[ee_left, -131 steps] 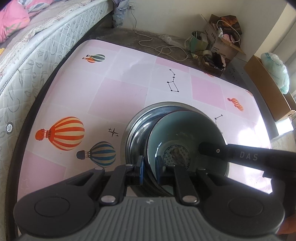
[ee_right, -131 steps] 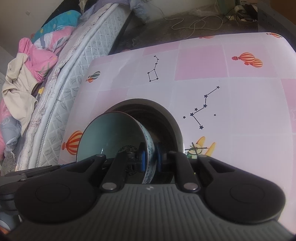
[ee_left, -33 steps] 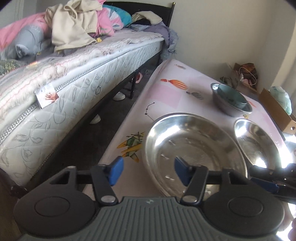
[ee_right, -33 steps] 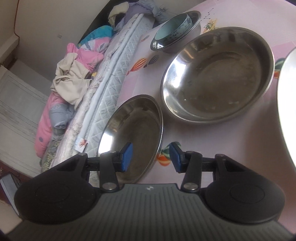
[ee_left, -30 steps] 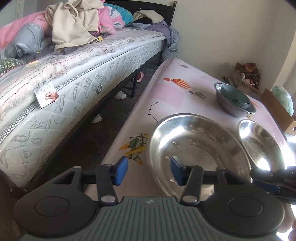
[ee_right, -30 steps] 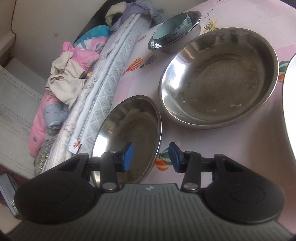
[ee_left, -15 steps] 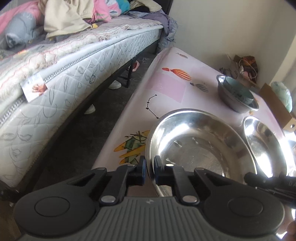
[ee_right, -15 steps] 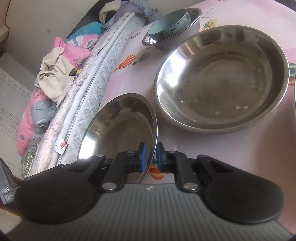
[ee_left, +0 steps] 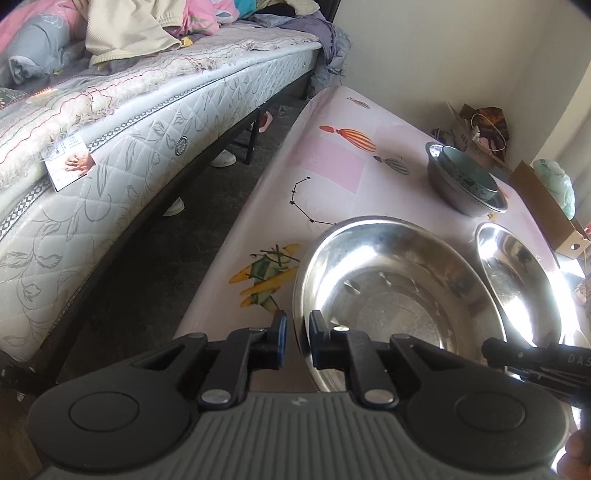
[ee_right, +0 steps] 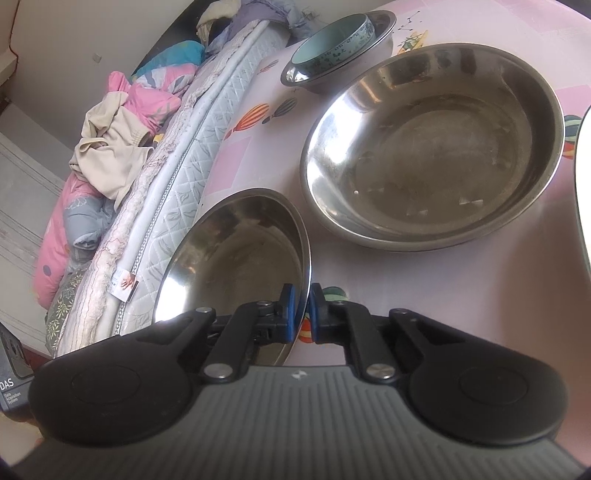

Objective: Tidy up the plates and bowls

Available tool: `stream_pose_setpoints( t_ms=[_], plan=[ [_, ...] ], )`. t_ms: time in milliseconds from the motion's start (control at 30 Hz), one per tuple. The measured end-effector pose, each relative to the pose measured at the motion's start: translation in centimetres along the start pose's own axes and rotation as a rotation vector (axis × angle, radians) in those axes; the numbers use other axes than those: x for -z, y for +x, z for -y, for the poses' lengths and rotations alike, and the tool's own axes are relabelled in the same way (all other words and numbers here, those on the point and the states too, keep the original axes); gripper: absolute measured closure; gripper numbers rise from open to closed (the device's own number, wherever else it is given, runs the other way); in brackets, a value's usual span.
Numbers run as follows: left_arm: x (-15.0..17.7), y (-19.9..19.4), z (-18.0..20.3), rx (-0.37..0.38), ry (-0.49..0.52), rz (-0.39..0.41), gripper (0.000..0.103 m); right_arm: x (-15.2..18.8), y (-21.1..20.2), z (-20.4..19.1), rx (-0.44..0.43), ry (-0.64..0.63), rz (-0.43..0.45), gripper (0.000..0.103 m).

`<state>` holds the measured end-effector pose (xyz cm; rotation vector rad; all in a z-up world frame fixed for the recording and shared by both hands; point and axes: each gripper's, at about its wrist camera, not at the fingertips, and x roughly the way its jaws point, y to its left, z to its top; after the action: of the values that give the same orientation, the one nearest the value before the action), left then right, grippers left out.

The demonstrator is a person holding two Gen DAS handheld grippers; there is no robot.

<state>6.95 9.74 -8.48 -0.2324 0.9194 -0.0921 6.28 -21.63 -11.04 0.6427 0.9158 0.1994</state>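
A steel bowl (ee_left: 391, 295) (ee_right: 236, 258) sits by the table's left edge, next to the bed. My left gripper (ee_left: 295, 332) is shut on its near left rim. My right gripper (ee_right: 302, 314) is shut on its near right rim, and one of its black fingers (ee_left: 517, 356) shows in the left wrist view. A larger steel basin (ee_right: 432, 158) (ee_left: 517, 280) stands just right of the held bowl. Farther back, a teal ceramic bowl (ee_right: 325, 51) (ee_left: 469, 177) rests inside a small steel bowl (ee_right: 382, 24) (ee_left: 450, 195).
The pink patterned table (ee_left: 332, 166) drops off at its left edge to a floor gap, then a bed (ee_left: 147, 129) piled with clothes. A white plate's rim (ee_right: 583, 192) shows at the right. An open cardboard box (ee_left: 546, 206) and clutter lie beyond the table.
A second ago both grippers stood open around the steel bowl's near rim; both have closed onto it. Before that they held the teal bowl in the small steel bowl.
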Motion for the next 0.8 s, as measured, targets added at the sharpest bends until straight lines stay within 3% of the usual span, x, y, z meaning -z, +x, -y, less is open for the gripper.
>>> stream_pose_setpoints(
  t_ms=[333, 800],
  plan=[
    [-0.1, 0.3, 1.2, -0.057, 0.047, 0.027, 0.093, 0.1, 1.3, -1.2, 0.047, -0.058, 0.006, 0.096],
    [0.2, -1.4, 1.0, -0.075, 0.059, 0.077, 0.093, 0.5, 0.7, -3.1, 0.072, -0.166, 0.041, 0.095]
  ],
)
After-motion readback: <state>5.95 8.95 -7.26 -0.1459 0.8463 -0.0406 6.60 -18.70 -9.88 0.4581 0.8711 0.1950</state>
